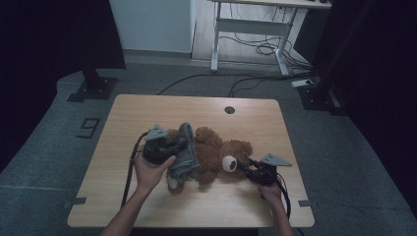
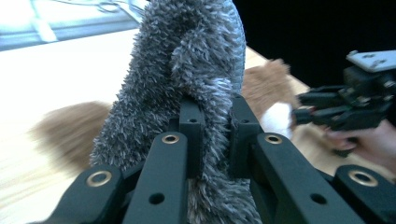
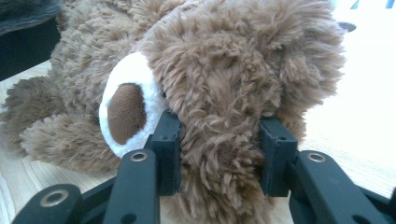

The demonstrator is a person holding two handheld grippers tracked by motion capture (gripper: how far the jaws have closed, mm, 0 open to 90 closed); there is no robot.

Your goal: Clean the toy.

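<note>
A brown teddy bear (image 1: 216, 155) lies on the wooden table (image 1: 147, 110), its head toward the right. A grey fuzzy cloth (image 1: 186, 150) hangs over its lower body. My left gripper (image 1: 179, 146) is shut on this cloth; in the left gripper view the grey pile (image 2: 187, 70) rises between the two jaws of the left gripper (image 2: 217, 114). My right gripper (image 1: 244, 165) is shut on the bear's head. In the right gripper view, the right gripper (image 3: 219, 137) has its jaws pressed into the brown fur just right of the white snout (image 3: 126, 112). The left gripper view also shows the right gripper (image 2: 343, 109) at the far right.
A round cable hole (image 1: 229, 109) sits near the table's far edge. Beyond the table stand a white desk frame (image 1: 253, 29) and loose cables (image 1: 260, 49) on the floor. Dark stand bases (image 1: 93, 88) flank the table's far corners.
</note>
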